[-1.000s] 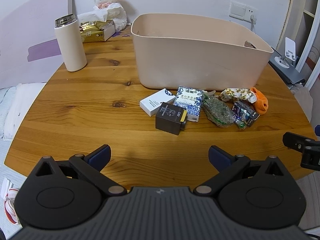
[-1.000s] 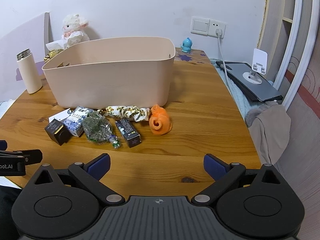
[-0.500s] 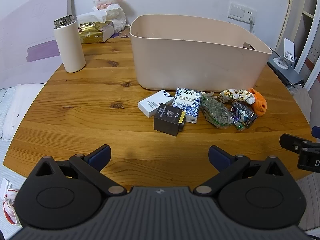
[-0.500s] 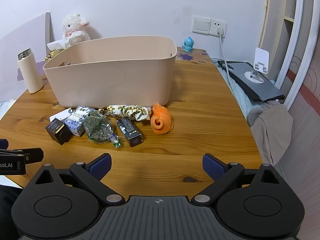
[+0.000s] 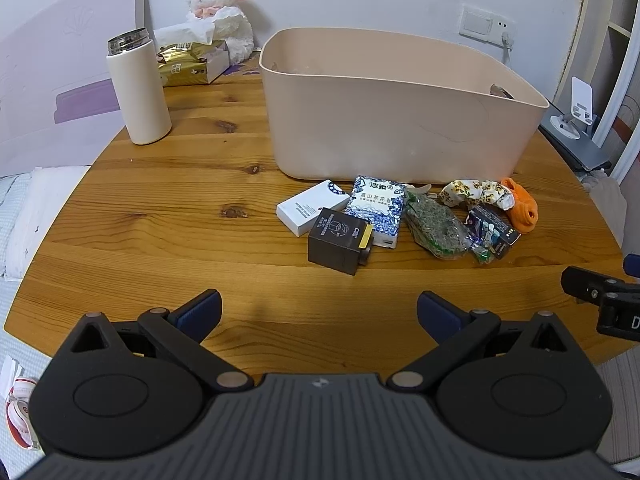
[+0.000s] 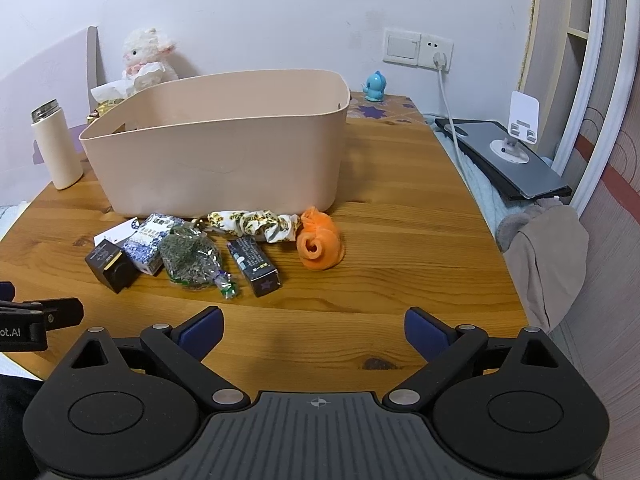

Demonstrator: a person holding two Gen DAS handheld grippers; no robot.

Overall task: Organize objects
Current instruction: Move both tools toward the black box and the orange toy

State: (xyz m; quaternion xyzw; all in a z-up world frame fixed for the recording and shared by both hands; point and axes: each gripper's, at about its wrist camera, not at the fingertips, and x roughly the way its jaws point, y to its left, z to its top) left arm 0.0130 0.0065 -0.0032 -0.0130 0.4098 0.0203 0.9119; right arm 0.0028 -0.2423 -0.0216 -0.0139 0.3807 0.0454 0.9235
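Note:
A beige plastic bin (image 5: 392,120) (image 6: 224,160) stands on the wooden table (image 5: 168,216). In front of it lies a row of small items: a white box (image 5: 310,206), a dark cube box (image 5: 338,240) (image 6: 109,265), a blue-patterned packet (image 5: 378,208) (image 6: 150,242), a bag of dried leaves (image 5: 436,226) (image 6: 190,258), a dark slim box (image 5: 494,226) (image 6: 253,266), a flowered scrunchie (image 5: 474,192) (image 6: 252,222) and an orange rolled cloth (image 5: 522,210) (image 6: 320,246). My left gripper (image 5: 319,312) is open near the table's front edge. My right gripper (image 6: 312,328) is open too, short of the items.
A white flask (image 5: 138,90) stands at the back left, with a tissue pack (image 5: 188,64) and a plush lamb (image 5: 222,16) behind it. A blue figurine (image 6: 375,86) sits at the back right. Beyond the table's right edge lie a laptop with a phone stand (image 6: 508,152) and a cloth (image 6: 544,256).
Both grippers have edged slightly forward toward the items; both stay open. Nothing on the table has moved.

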